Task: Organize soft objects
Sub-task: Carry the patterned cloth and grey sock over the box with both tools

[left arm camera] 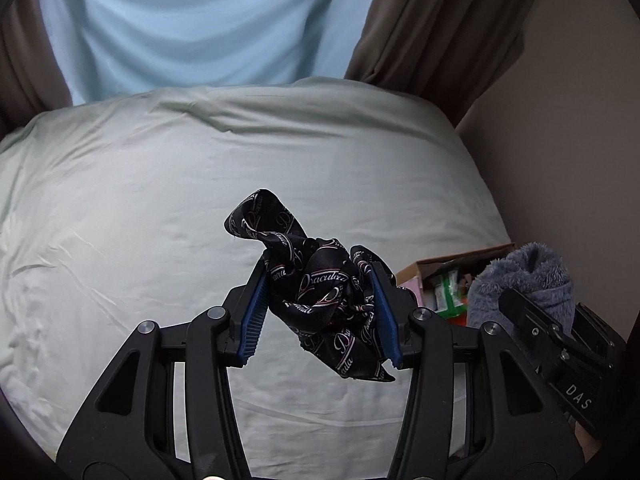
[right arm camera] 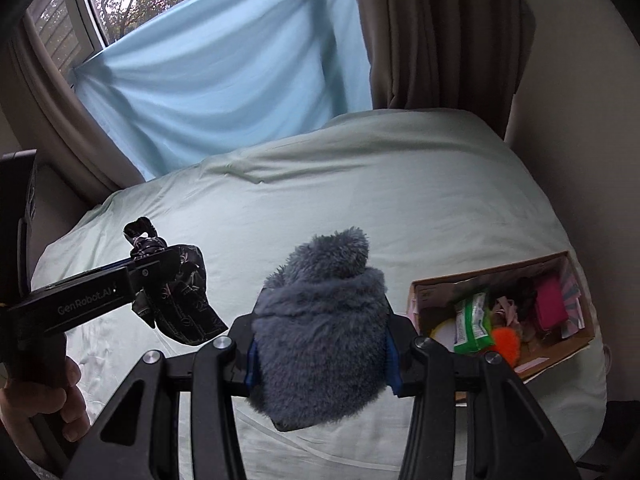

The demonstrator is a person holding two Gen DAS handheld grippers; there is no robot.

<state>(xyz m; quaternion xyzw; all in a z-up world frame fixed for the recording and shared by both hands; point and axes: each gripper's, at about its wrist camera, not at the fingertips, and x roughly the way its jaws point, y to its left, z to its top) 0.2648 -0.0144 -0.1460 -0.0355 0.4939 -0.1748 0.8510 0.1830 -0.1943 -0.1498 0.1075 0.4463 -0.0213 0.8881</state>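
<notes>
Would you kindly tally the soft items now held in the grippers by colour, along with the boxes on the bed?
Black printed cloth, in the left gripper: 1
Grey-blue fuzzy item, in the right gripper: 1
Cardboard box on the bed: 1
Total: 3
The box's contents are too jumbled to count.

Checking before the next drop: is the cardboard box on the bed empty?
No, the cardboard box already holds several things, among them a green packet and an orange fluffy ball.
</notes>
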